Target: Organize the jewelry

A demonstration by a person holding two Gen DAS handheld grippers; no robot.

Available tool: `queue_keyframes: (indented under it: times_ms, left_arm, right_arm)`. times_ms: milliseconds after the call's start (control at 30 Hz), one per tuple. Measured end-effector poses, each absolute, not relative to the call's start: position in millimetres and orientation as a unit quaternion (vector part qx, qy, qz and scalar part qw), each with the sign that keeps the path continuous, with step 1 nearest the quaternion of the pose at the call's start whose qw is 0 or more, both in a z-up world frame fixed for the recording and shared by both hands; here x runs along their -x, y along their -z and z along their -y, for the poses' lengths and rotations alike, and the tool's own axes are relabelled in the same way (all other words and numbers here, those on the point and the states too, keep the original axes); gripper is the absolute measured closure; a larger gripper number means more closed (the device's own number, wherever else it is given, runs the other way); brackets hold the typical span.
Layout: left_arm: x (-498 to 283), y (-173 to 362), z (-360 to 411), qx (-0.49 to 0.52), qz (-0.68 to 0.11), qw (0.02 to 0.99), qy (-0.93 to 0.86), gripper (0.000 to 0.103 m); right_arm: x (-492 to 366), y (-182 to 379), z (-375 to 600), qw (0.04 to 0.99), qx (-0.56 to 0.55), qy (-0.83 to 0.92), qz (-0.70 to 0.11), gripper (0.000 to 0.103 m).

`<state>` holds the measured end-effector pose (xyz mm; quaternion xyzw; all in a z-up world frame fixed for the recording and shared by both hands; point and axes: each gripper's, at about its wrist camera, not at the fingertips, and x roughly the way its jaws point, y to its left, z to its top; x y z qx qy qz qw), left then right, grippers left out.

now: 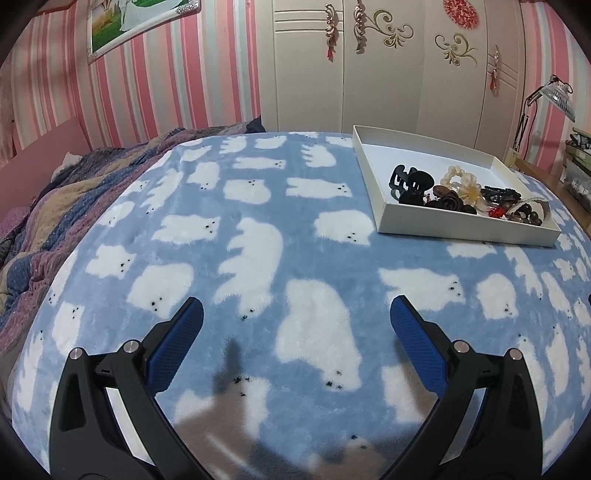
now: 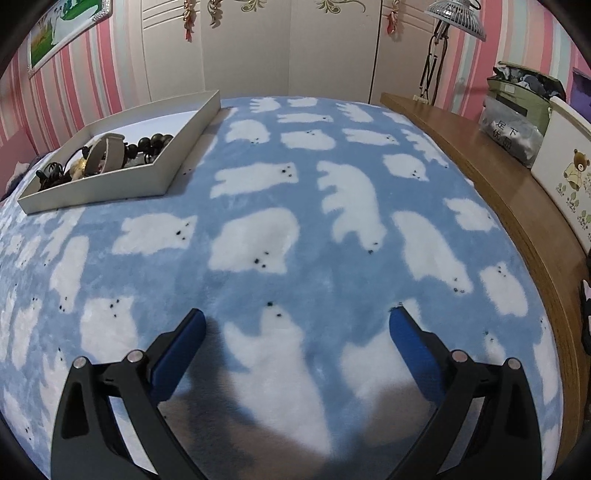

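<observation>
A shallow white tray (image 1: 375, 164) rests on the blue polar-bear blanket (image 1: 258, 229), far right in the left wrist view. It holds a black claw clip (image 1: 412, 182), a cream flower hair tie (image 1: 463, 184), brown wooden beads (image 1: 448, 197) and other small dark pieces. My left gripper (image 1: 297, 308) hovers open over bare blanket, well short of the tray. In the right wrist view the same tray (image 2: 147, 182) lies at the far left, with a beige bangle (image 2: 107, 151) and dark beads (image 2: 155, 142) inside. My right gripper (image 2: 297, 319) is open, nothing between its fingers.
A rumpled striped quilt (image 1: 74, 192) lies on the bed's left side. A wooden ledge (image 2: 491, 177) runs along the right edge, carrying a bag (image 2: 513, 125) and a white panel with a bear picture (image 2: 570, 177). A lamp (image 2: 458, 14) and white wardrobe doors (image 1: 369, 74) stand behind.
</observation>
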<state>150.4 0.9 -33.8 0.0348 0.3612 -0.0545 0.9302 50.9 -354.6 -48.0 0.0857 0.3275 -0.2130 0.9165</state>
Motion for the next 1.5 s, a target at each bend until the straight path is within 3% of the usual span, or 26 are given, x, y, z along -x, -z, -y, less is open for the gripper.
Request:
queue_keyframes:
  times_ms: [167,367,600,933,1500]
  left_arm:
    - [-147,30,-4,-0.028,-0.351,0.935,0.051,0.003]
    - [-123,9,2,-0.041,-0.288,0.955,0.053,0.003]
    - [-88,-22,10,-0.049,-0.247,0.966,0.062,0.003]
    - [-73,6,11,-0.044,-0.266,0.960,0.079,0.003]
    - [-83,14,9,-0.032,-0.284,0.956,0.057,0.003]
  right_arm:
    - [-48,44,349,0.921,-0.071,0.222,-0.314,0.003]
    - [-14,23,333,0.950,-0.060,0.219,-0.216,0.003]
    - [8,14,320,0.972,-0.068,0.157,-0.160,0.003]
    - [5,16,297,0.981,-0.032,0.115,-0.155,0.003]
    - [3,21,316,0.975,-0.087,0.119,-0.164,0.003]
